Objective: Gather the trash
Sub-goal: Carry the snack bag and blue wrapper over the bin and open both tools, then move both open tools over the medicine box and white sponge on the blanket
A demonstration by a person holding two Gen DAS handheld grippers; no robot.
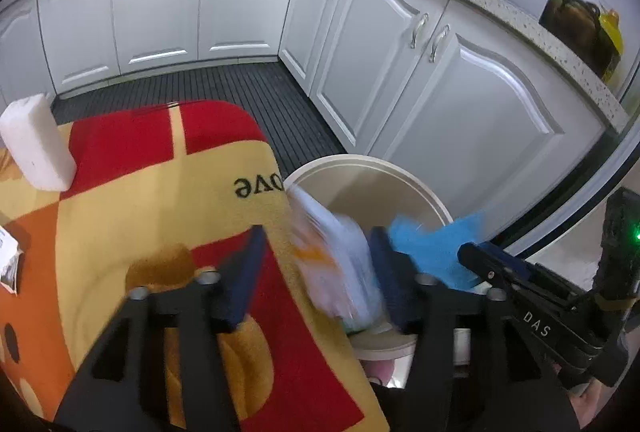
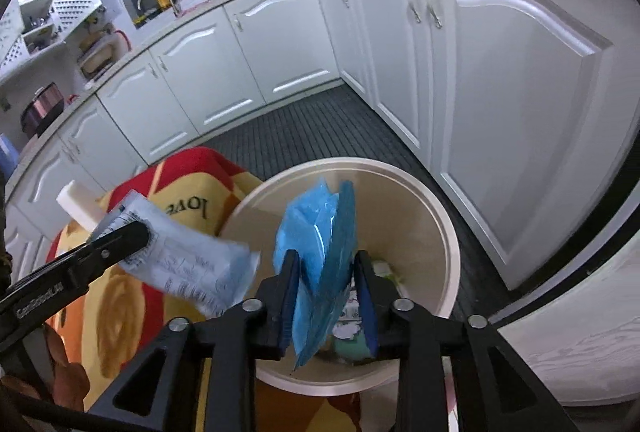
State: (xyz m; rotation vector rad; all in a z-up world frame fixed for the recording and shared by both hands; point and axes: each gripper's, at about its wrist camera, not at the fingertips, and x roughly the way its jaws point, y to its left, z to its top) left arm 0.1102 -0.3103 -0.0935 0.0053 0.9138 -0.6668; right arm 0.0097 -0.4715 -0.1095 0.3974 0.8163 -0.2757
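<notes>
A round cream trash bin (image 1: 416, 191) (image 2: 448, 228) stands on the floor beside the table. My left gripper (image 1: 320, 272) is open; a blurred white wrapper (image 1: 340, 256) (image 2: 188, 264) is between its fingers at the bin's rim, seemingly loose. My right gripper (image 2: 326, 292) holds a blue plastic wrapper (image 2: 316, 248) (image 1: 436, 244) over the bin, its jaws a little apart around it. Some trash lies at the bin's bottom (image 2: 360, 336).
The table has a red, yellow and orange cloth (image 1: 160, 216). A white block (image 1: 36, 143) and a small packet (image 1: 10, 256) lie on it at the left. White kitchen cabinets (image 1: 400, 43) and dark floor matting (image 1: 248, 87) lie beyond.
</notes>
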